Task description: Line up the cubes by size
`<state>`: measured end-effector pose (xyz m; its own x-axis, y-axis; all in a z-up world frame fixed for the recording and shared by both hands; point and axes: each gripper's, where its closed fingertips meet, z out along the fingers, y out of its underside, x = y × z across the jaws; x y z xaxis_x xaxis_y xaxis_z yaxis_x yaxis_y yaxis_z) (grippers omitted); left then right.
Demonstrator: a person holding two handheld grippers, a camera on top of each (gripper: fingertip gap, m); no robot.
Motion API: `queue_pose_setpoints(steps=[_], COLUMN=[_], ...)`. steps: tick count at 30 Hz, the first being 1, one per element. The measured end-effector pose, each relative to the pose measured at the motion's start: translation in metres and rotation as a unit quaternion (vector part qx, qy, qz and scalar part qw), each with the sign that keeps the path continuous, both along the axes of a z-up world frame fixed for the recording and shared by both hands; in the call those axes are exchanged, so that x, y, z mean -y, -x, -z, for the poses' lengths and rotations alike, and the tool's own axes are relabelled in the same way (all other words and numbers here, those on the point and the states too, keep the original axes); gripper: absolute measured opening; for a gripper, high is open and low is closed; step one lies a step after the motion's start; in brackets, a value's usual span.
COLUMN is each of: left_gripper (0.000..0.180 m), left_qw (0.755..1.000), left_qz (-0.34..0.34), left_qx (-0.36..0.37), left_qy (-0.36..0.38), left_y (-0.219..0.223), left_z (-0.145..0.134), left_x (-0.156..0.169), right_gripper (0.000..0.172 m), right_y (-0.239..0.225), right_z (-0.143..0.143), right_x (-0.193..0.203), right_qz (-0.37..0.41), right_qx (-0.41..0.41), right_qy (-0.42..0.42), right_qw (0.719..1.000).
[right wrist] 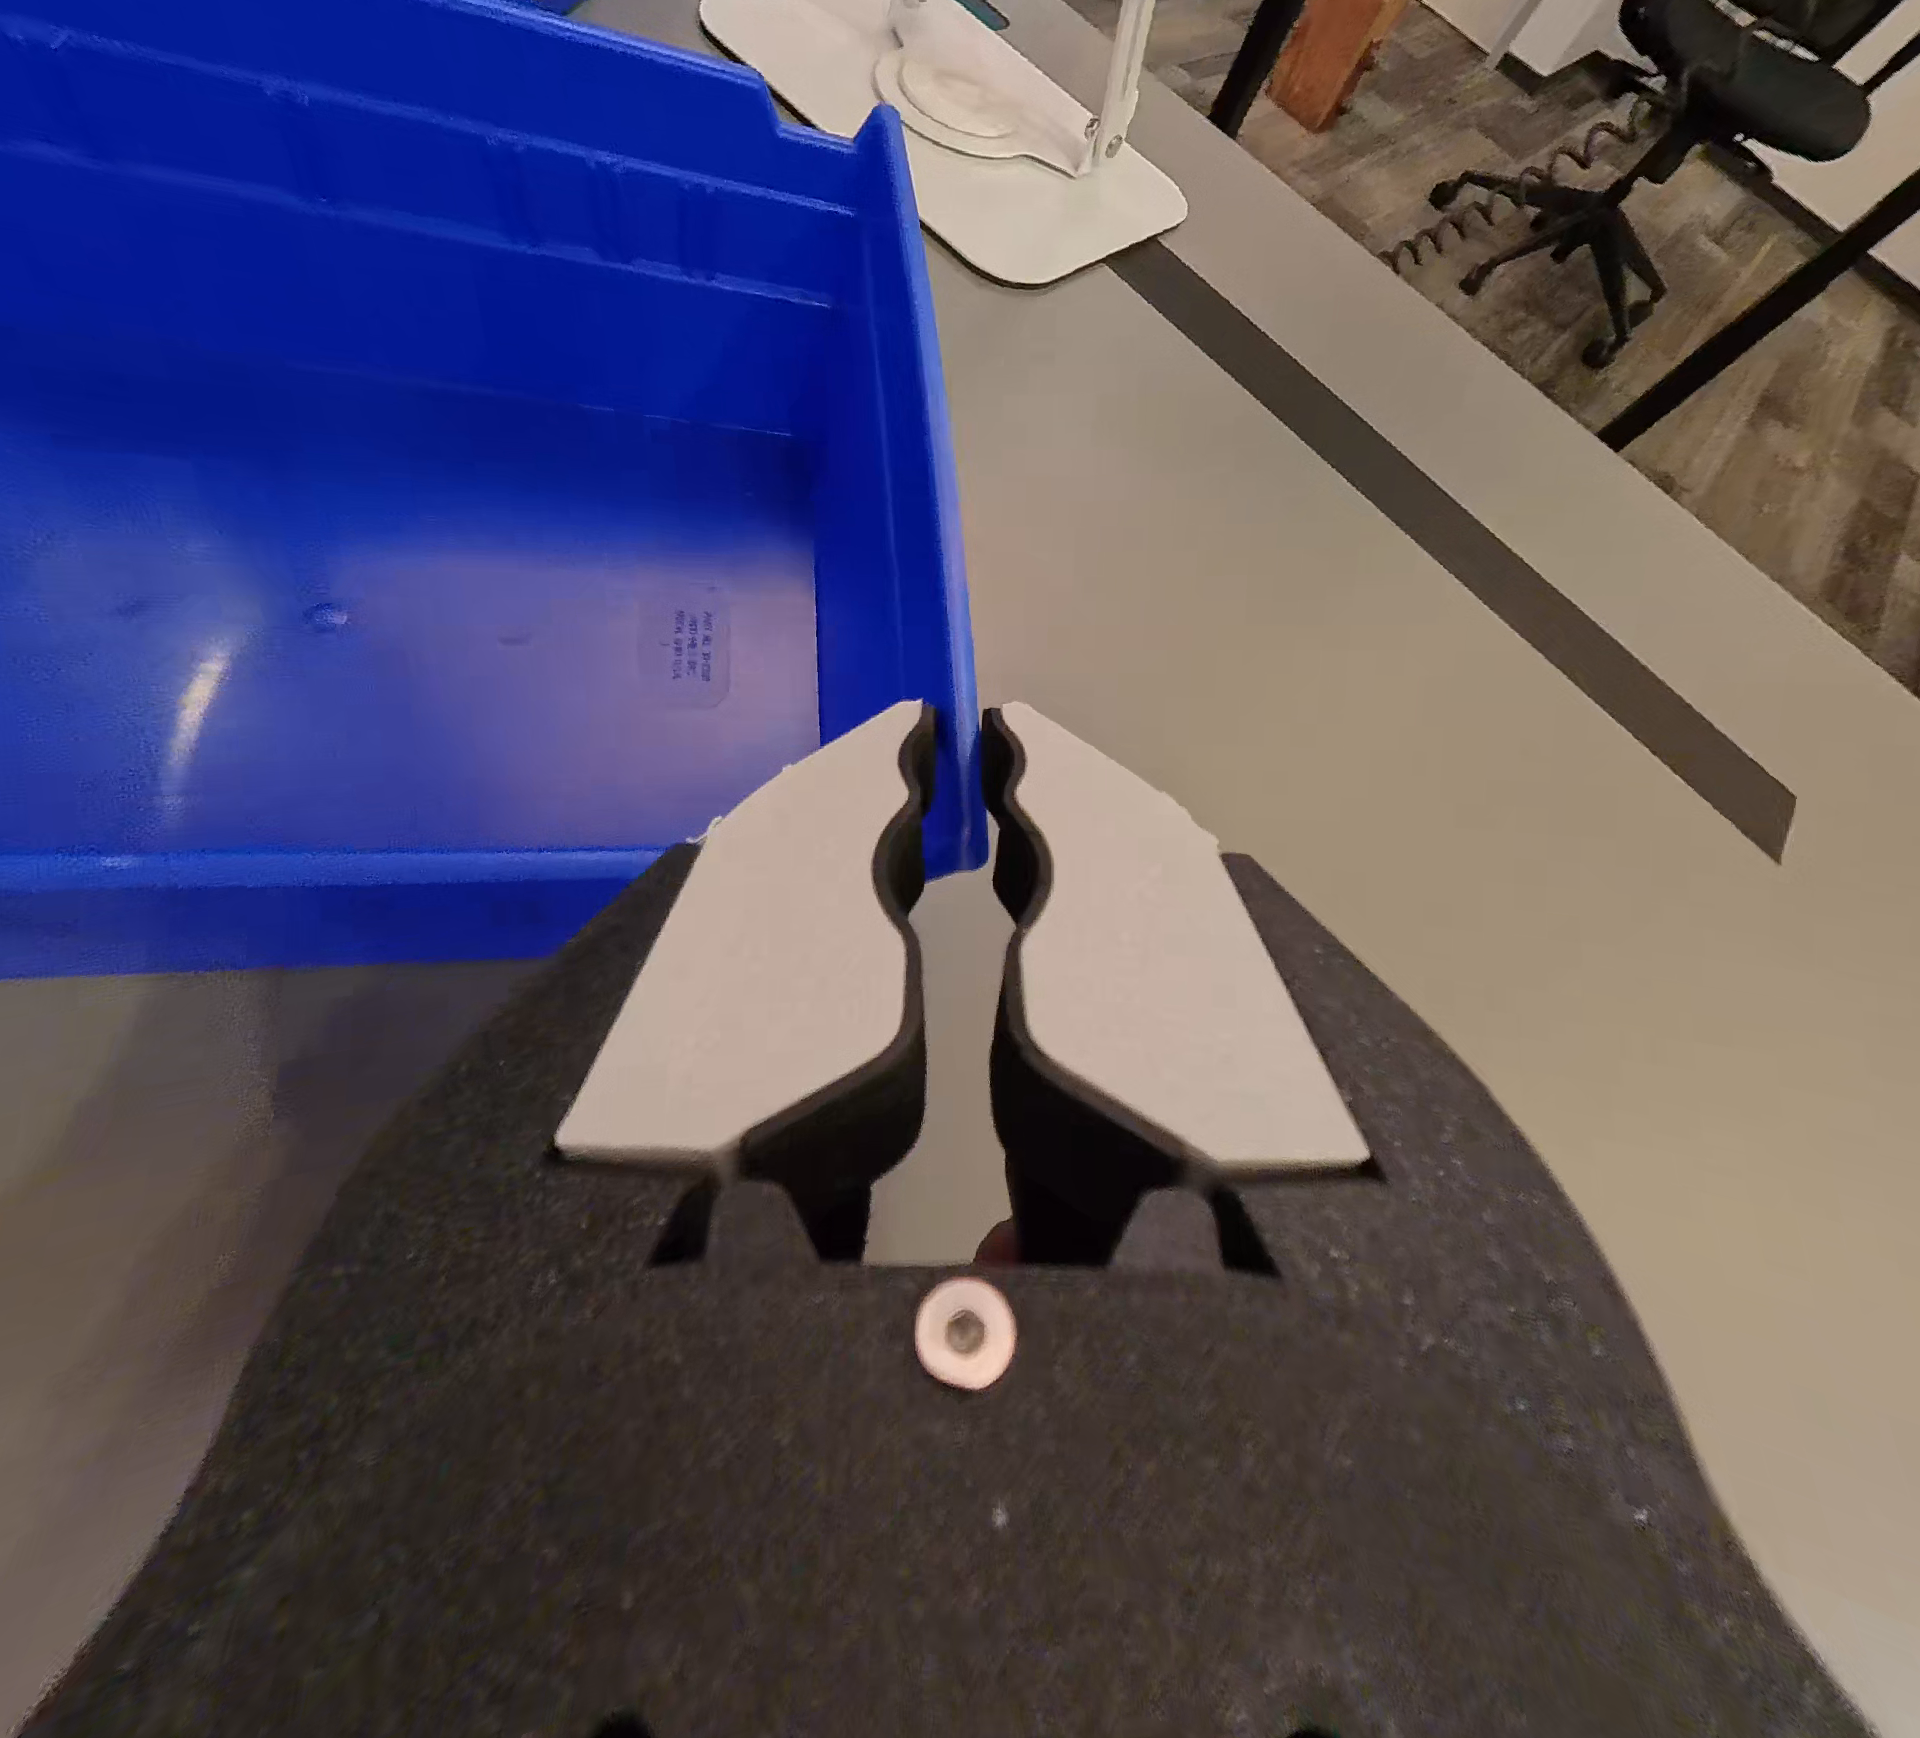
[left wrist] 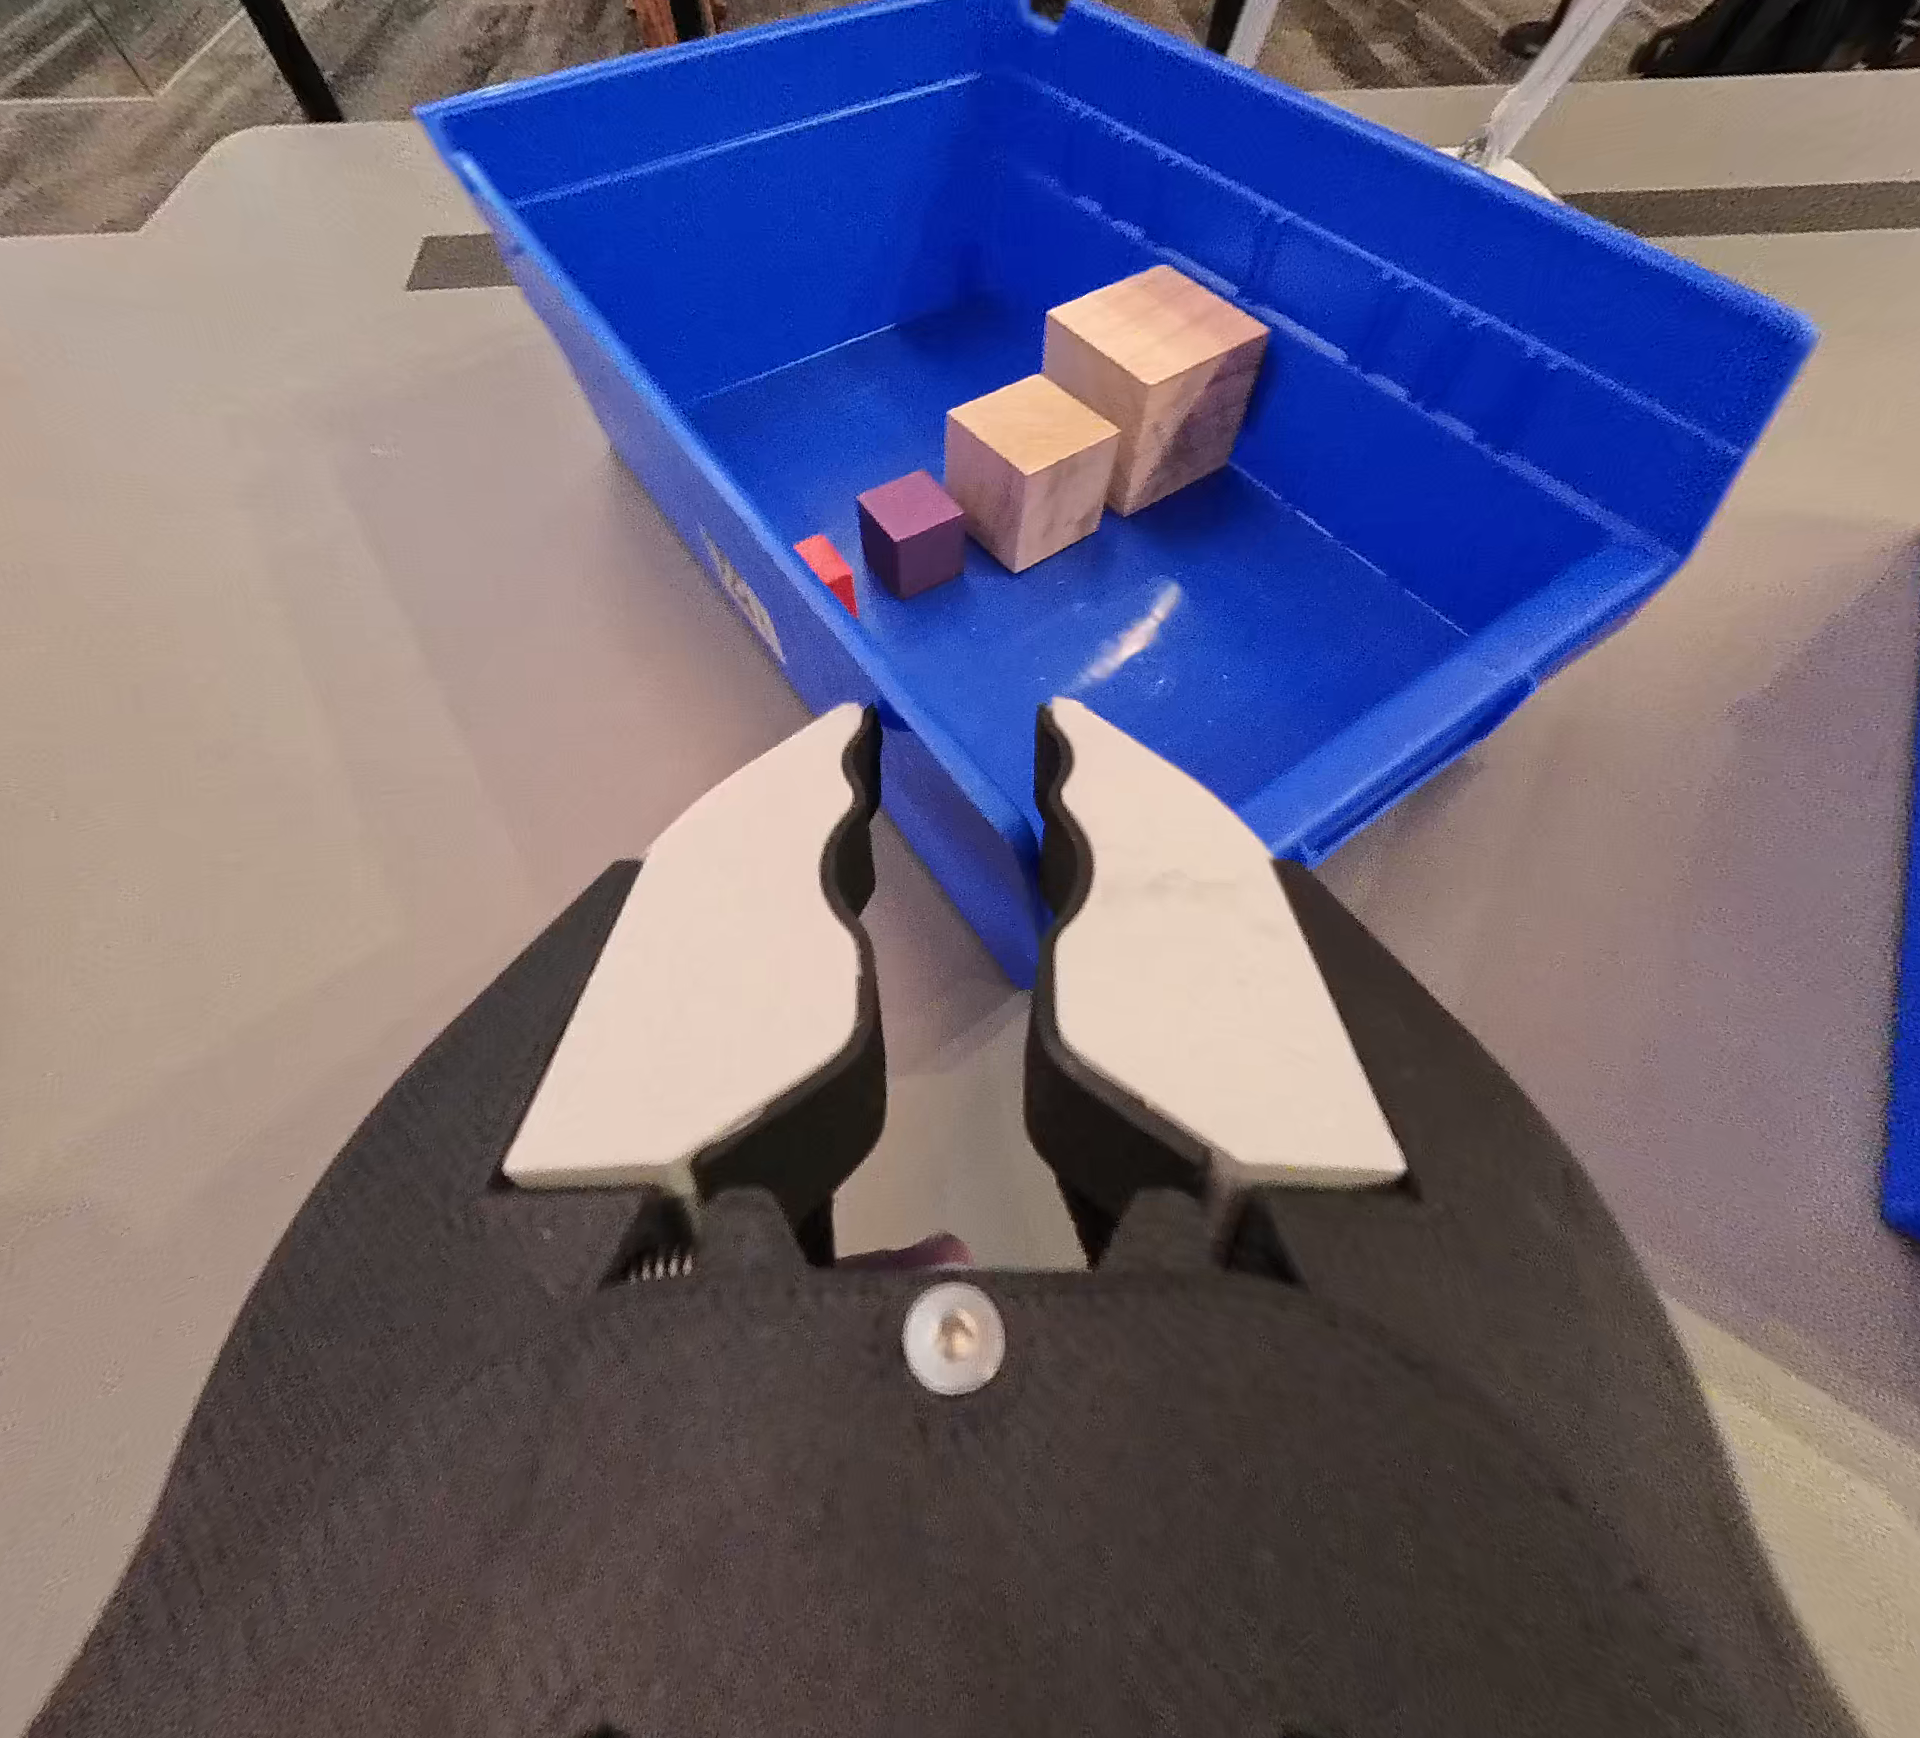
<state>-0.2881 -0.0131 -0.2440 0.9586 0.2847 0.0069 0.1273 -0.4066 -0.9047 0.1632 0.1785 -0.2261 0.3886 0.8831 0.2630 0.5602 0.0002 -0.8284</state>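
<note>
The left gripper [left wrist: 956, 722] straddles the near corner of a blue bin [left wrist: 1714, 317], fingers spread, pads clear of the wall. The right gripper [right wrist: 956, 722] is nearly closed around the side wall of a second, empty bin [right wrist: 894, 400] at its corner; whether the pads press it, I cannot tell. Bare grey table [right wrist: 1299, 649] lies open to the right of that wall, crossed by a dark strip [right wrist: 1507, 566]. In the first bin four cubes run diagonally, close together: a small red cube [left wrist: 826, 564] against the left wall, a purple cube [left wrist: 912, 533], a medium wooden cube [left wrist: 1034, 470], a large wooden cube [left wrist: 1158, 384]. The floor beside them is free. Farther off stands a white stand [right wrist: 1039, 161].
</note>
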Motion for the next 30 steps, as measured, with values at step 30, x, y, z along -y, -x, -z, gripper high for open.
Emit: queue_pose_setpoints(steps=[30], left_gripper=[0.002], left_qw=[0.996], left_qz=[-0.087], left_qx=[0.017], left_qy=[0.019], left_y=[0.132], left_z=[0.003], left_x=[0.016], right_gripper=[0.04], right_y=[0.008], right_z=[-0.019], right_x=[-0.137], right_qz=[-0.034], right_qx=[0.052], right_qy=[-0.019], right_qw=[0.998])
